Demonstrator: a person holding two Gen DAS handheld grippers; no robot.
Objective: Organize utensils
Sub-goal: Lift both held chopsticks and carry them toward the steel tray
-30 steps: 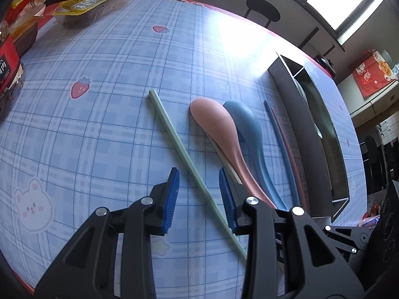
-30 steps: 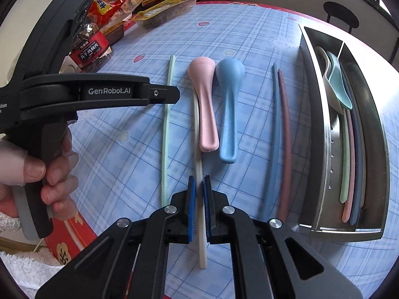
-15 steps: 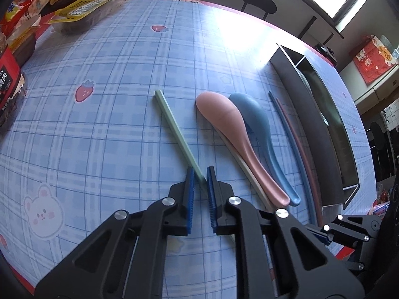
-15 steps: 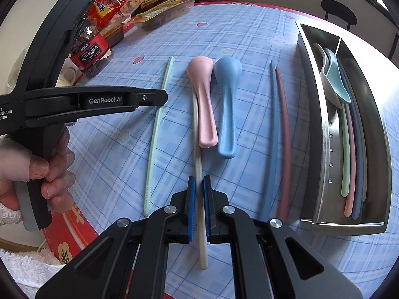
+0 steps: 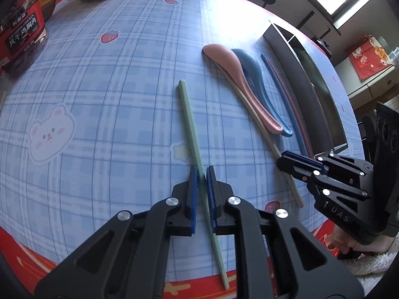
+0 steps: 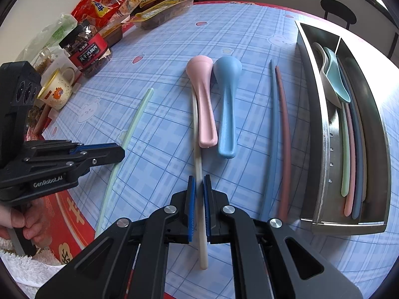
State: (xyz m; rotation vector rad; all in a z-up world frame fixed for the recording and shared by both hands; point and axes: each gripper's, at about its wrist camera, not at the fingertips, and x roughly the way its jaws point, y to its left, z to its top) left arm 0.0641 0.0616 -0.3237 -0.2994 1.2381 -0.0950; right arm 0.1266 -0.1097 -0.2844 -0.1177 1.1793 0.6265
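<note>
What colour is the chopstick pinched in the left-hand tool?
Pale mint green. The green chopstick shows best in the left wrist view, between the left gripper pads.

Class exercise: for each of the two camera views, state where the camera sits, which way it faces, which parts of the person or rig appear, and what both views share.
Left wrist: sits on the left gripper, facing along the green chopstick toward the metal tray; the right gripper shows.
Right wrist: sits on the right gripper, facing along the cream chopstick; the left gripper and a hand show.
Shared: pink spoon, blue spoon, tray.
</note>
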